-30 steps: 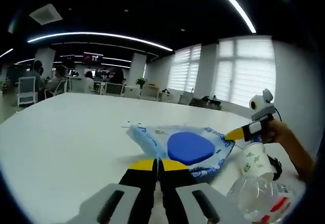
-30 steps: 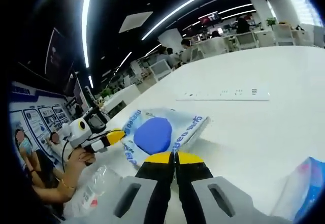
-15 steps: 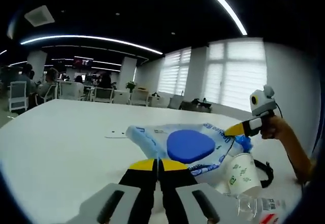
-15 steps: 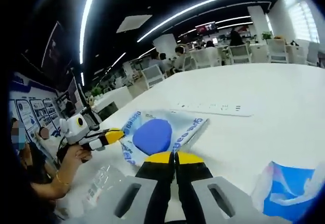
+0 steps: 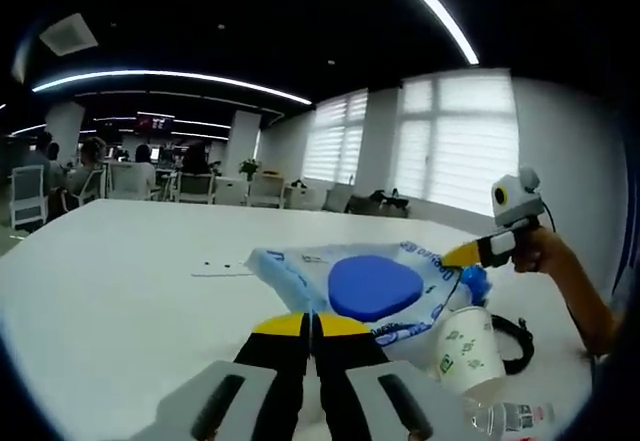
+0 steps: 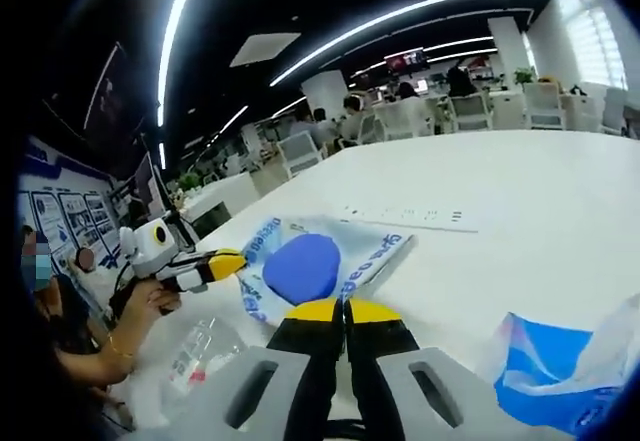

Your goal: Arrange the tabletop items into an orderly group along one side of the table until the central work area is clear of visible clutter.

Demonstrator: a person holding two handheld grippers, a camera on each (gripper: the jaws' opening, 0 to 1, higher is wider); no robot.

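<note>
Both views have swung since a second ago. The left gripper [image 5: 310, 326] and right gripper [image 6: 345, 313] stay clenched, empty. Just ahead lies the blue-printed bag [image 5: 360, 286]; a paper cup [image 5: 463, 348] stands right.

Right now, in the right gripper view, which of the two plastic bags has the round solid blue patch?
The bag with the blue patch, lying straight ahead of the right gripper. The crumpled blue and white bag at the lower right has no such patch.
</note>
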